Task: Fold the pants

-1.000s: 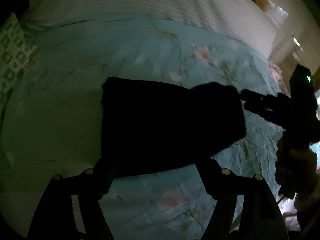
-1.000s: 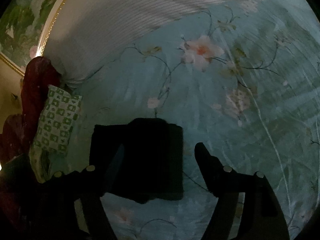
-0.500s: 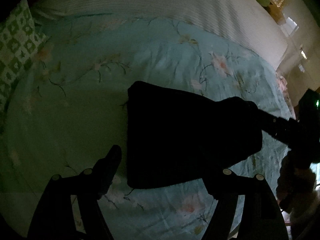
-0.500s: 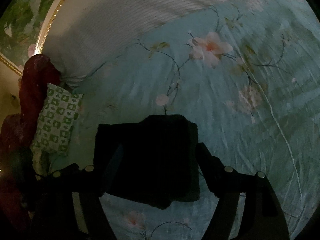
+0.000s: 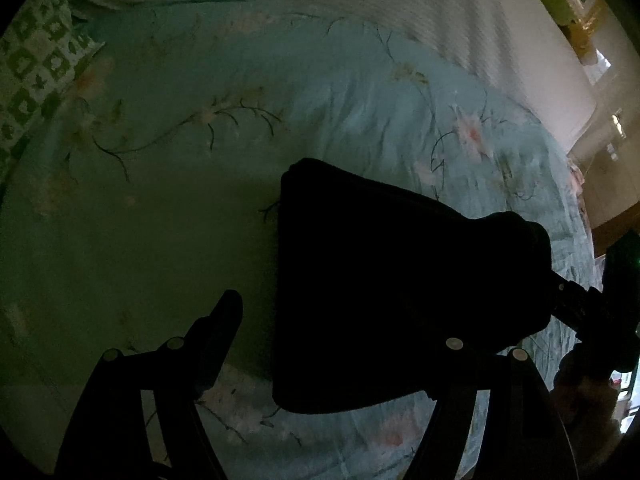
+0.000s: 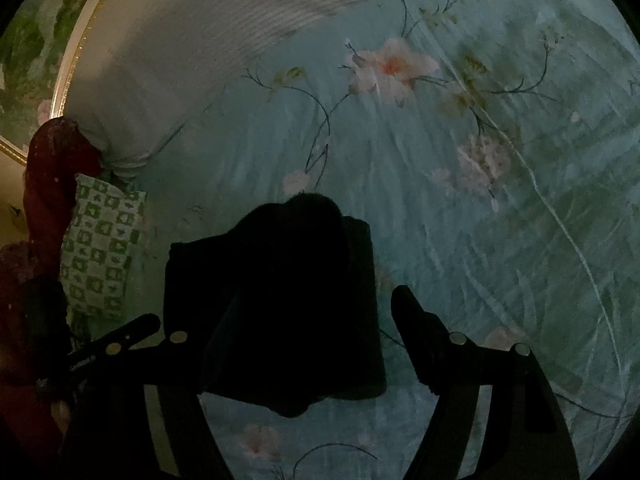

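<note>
The black pants (image 5: 392, 276) lie folded into a compact rectangle on the light blue floral bedsheet (image 5: 168, 208); they also show in the right wrist view (image 6: 288, 300). My left gripper (image 5: 340, 328) is open and empty, its left finger (image 5: 222, 324) over bare sheet beside the pants' left edge. My right gripper (image 6: 316, 312) is open just above the pants' right end, its right finger (image 6: 412, 320) over bare sheet. The right gripper also shows at the pants' right edge in the left wrist view (image 5: 576, 304).
A green-and-white patterned pillow (image 6: 100, 248) lies at the bed's left side, with a dark red cloth (image 6: 48, 168) behind it. A white ribbed blanket (image 5: 360, 4) covers the far part of the bed. The left gripper's finger (image 6: 116, 340) shows left of the pants.
The left gripper has pulled away left and back from the pants, its left finger now over bare sheet. The pants stay folded on the bed. The right gripper shifted only slightly.
</note>
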`<control>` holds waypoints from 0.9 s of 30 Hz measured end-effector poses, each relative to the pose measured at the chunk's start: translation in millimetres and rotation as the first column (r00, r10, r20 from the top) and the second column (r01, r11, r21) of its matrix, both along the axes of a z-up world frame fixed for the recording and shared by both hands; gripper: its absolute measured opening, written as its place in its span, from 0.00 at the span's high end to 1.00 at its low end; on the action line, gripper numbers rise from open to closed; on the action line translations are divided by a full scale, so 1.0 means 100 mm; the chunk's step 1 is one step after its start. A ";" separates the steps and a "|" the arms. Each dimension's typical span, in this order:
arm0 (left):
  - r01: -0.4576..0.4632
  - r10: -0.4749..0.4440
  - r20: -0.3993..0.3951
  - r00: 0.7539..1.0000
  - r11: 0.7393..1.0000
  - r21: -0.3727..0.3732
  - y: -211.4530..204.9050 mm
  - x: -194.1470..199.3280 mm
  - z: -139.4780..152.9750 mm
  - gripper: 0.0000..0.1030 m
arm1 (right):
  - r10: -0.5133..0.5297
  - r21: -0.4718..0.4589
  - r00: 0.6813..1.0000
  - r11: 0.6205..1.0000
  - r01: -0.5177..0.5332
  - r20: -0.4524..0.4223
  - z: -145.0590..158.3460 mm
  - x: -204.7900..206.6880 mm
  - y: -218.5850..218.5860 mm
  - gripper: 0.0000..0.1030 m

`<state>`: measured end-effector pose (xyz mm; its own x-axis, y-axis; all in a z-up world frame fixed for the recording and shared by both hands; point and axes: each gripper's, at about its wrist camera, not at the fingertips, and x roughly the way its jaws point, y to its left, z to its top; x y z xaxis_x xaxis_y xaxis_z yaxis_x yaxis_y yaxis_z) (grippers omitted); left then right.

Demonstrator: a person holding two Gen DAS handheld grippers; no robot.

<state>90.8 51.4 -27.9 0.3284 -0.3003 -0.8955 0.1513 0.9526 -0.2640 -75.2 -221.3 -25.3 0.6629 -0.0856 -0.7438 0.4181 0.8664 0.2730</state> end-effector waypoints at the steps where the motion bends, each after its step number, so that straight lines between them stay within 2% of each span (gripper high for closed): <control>1: 0.000 0.000 -0.002 1.000 1.000 -0.002 -0.01 0.01 -0.01 0.27 | 0.000 0.007 1.000 1.000 0.000 0.001 -0.01 0.00 -0.01 0.26; 9: -0.002 0.001 -0.049 0.999 0.999 -0.038 -0.05 0.14 -0.15 0.26 | -0.017 0.090 1.000 0.996 0.014 0.026 -0.14 0.00 -0.13 0.26; 21: -0.013 0.004 -0.117 0.993 0.997 -0.075 -0.10 0.24 -0.36 0.23 | -0.038 0.132 0.999 0.991 0.036 0.014 -0.35 -0.10 -0.30 0.23; 27: -0.024 0.012 -0.140 0.990 0.996 -0.091 -0.07 0.26 -0.46 0.20 | -0.017 0.116 1.000 0.993 0.014 0.025 -0.39 -0.11 -0.34 0.23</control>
